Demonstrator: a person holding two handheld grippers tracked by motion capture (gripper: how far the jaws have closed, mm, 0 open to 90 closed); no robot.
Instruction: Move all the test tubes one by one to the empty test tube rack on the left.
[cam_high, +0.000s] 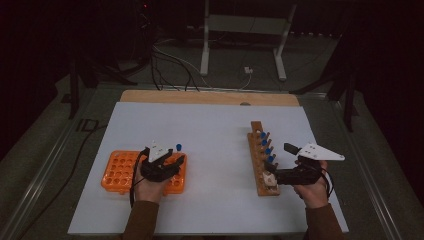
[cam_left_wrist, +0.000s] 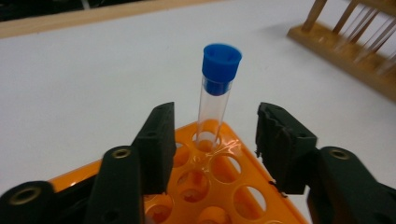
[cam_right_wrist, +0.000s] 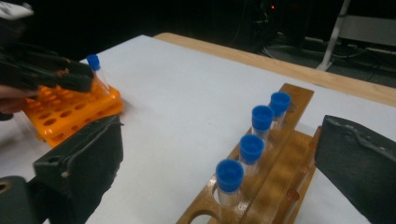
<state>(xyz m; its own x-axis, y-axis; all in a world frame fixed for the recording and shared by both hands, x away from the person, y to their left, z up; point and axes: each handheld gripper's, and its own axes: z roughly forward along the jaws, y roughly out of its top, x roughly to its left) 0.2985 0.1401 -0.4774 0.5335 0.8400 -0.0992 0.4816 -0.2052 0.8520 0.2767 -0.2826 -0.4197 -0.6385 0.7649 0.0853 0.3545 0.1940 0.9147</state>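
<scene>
A clear tube with a blue cap (cam_left_wrist: 217, 93) stands upright in a corner hole of the orange rack (cam_left_wrist: 236, 142). My left gripper (cam_left_wrist: 215, 116) is open, one jaw on each side of the tube and neither touching it. In the high view the left gripper (cam_high: 172, 160) hovers over the right end of the orange rack (cam_high: 117, 172), with the capped tube (cam_high: 178, 147) just beyond it. My right gripper (cam_right_wrist: 219, 135) is open wide at the near end of the wooden rack (cam_right_wrist: 280, 158), which holds several blue-capped tubes (cam_right_wrist: 252, 147). Nothing is in its jaws.
The wooden rack (cam_high: 258, 150) lies lengthwise on the right of the white sheet (cam_high: 210, 130), the right gripper (cam_high: 272, 176) at its near end. A bare wooden table edge (cam_high: 210, 96) runs along the back. Cables and a stand's legs (cam_high: 240, 45) sit on the floor beyond.
</scene>
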